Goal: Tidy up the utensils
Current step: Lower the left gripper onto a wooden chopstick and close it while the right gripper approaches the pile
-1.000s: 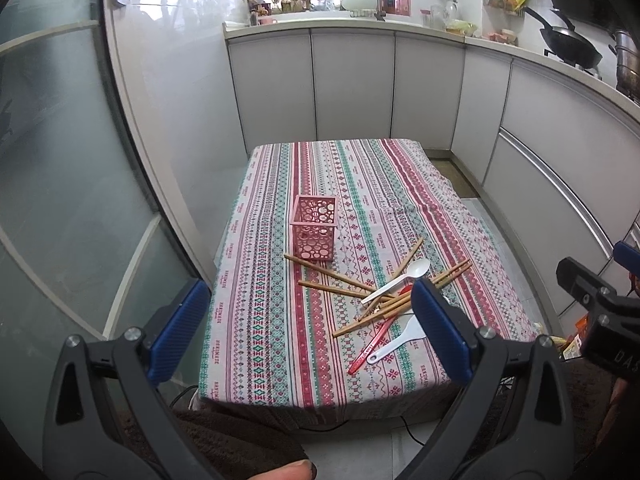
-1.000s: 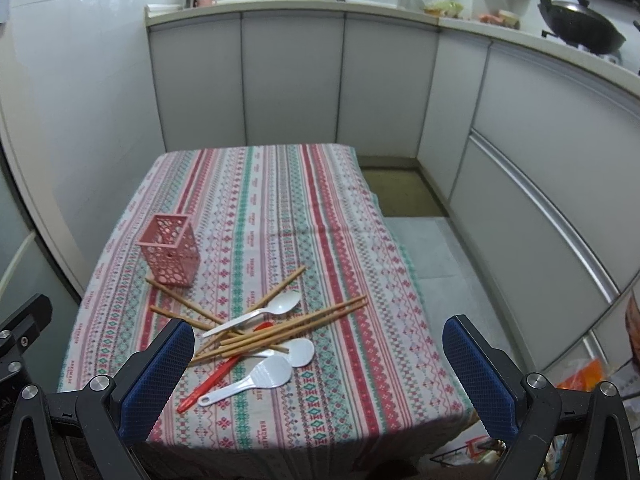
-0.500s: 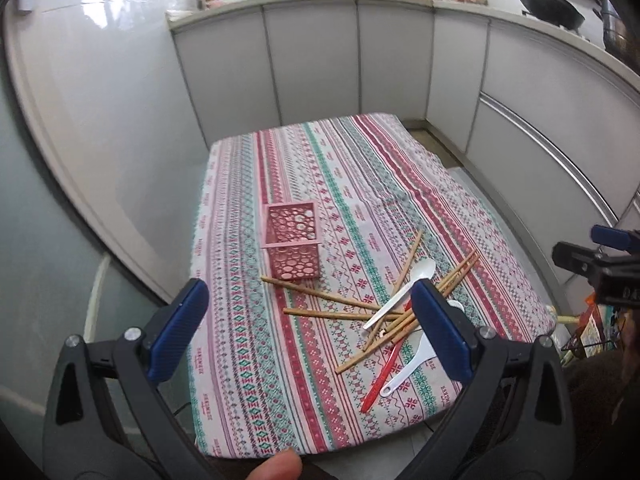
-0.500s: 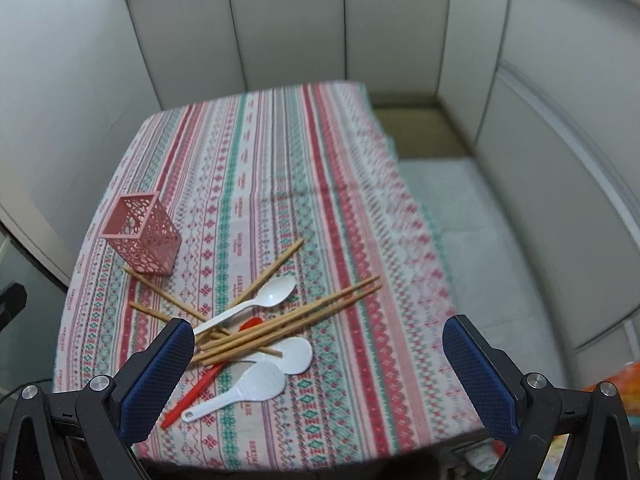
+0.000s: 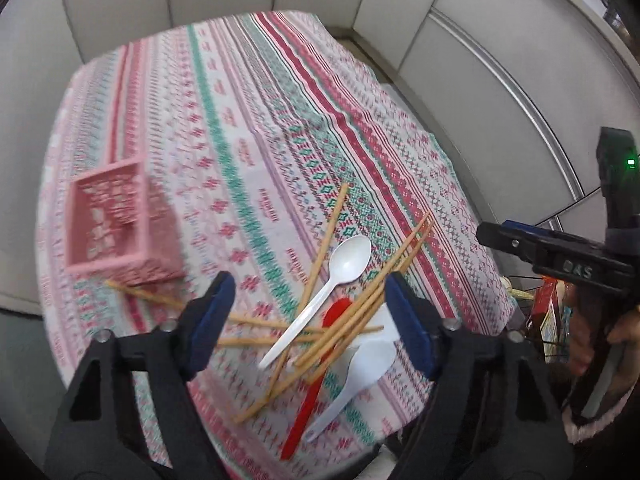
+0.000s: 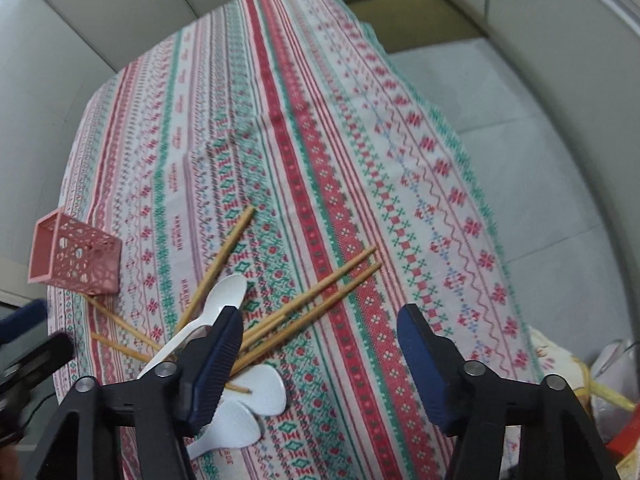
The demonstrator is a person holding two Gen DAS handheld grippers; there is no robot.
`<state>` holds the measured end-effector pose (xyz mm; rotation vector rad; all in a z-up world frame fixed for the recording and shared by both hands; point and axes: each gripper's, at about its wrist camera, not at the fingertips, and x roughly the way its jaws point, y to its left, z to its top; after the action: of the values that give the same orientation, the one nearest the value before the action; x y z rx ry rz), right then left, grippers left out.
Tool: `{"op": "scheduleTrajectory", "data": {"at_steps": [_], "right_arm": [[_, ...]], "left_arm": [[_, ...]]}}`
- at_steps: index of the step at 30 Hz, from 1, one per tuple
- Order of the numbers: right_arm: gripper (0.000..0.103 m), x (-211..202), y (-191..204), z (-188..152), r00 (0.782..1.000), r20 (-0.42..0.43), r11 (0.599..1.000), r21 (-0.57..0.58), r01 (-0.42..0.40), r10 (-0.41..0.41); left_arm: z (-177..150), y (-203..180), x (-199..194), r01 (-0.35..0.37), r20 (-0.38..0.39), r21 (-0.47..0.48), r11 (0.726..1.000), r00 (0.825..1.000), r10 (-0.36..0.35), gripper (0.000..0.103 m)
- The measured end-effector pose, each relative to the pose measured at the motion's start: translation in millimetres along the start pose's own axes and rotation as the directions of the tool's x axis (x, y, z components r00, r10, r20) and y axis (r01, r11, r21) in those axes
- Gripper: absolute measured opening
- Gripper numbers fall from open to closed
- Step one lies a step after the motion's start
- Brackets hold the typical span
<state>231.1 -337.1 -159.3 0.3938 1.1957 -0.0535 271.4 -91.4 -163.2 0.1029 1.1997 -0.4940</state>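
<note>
A pile of wooden chopsticks (image 5: 362, 304) (image 6: 316, 300), white plastic spoons (image 5: 344, 268) (image 6: 226, 296) and a red spoon (image 5: 308, 400) lies near the front of the table with the striped cloth (image 5: 280, 120) (image 6: 360, 200). A pink perforated basket (image 5: 116, 224) (image 6: 74, 256) stands upright to the left of the pile. My left gripper (image 5: 308, 320) is open and empty, hovering just above the pile. My right gripper (image 6: 320, 344) is open and empty, above the pile's right end; it also shows in the left wrist view (image 5: 560, 256).
White cabinet fronts (image 5: 480, 60) curve round the back and right of the table. A grey floor (image 6: 540, 160) lies to the right. Bags and a red item (image 6: 616, 420) sit by the table's near right corner.
Both grippers have moved forward and down toward the utensil pile, which now looks much larger. Both have stayed open.
</note>
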Motion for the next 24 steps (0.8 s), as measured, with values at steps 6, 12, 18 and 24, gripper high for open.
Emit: {"op": "scheduleTrajectory", "data": {"at_steps": [6, 12, 18, 24], "right_arm": [[0.065, 28, -27, 18, 0.998, -0.047, 0.996, 0.085, 0.034, -0.030], [0.061, 42, -39, 19, 0.995, -0.097, 0.992, 0.125, 0.012, 0.001], [0.061, 48, -48, 17, 0.993, -0.118, 0.990, 0.135, 0.031, -0.015], [0.061, 59, -58, 20, 0.990, -0.138, 0.977, 0.213, -0.004, 0.034]], "left_arm": [[34, -16, 64, 0.027, -0.064, 0.021, 0.999, 0.998, -0.026, 0.049], [55, -27, 105, 0.013, -0.090, 0.050, 0.999, 0.996, -0.009, 0.040], [63, -30, 138, -0.016, -0.137, 0.058, 0.998, 0.990, 0.024, 0.026], [68, -35, 148, -0.042, -0.090, 0.085, 0.995, 0.995, 0.050, 0.011]]}}
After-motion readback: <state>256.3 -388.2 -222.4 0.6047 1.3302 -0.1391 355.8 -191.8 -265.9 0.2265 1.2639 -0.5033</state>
